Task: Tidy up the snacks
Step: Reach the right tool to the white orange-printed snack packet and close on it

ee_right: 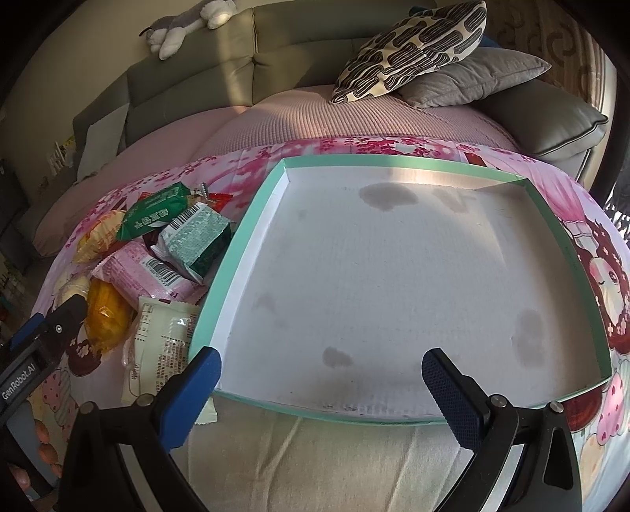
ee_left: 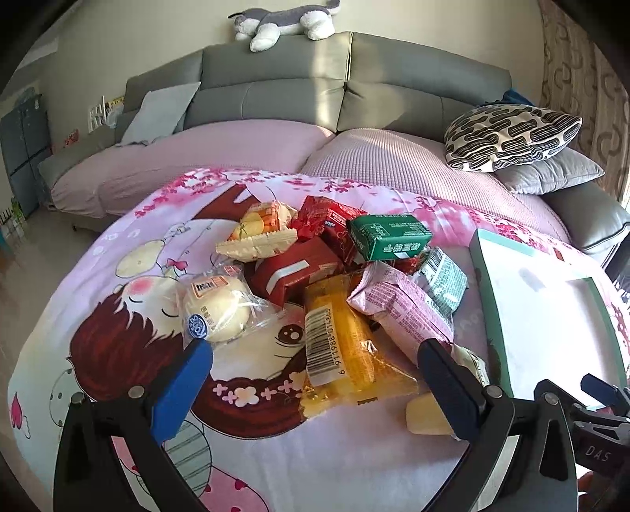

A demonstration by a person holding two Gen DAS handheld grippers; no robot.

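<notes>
A pile of snacks lies on a pink cartoon cloth: a yellow cake pack point(ee_left: 346, 346), a pink wafer pack point(ee_left: 401, 311), a round white bun point(ee_left: 220, 311), red packs point(ee_left: 299, 271), a green box point(ee_left: 386, 236) and a cream packet point(ee_right: 165, 338). My left gripper point(ee_left: 315, 354) is open, low over the cloth, its fingers either side of the yellow pack without touching it. A shallow green-rimmed box point(ee_right: 240, 252) with a white, empty floor sits right of the pile. My right gripper point(ee_right: 321, 362) is open and empty over the box's near edge.
The cloth point(ee_left: 275, 453) covers a round table in front of a grey sofa point(ee_left: 354, 78) with pink covers. A patterned cushion point(ee_left: 512, 134) and a grey one lie at the right. A plush toy point(ee_left: 283, 19) lies on the sofa back.
</notes>
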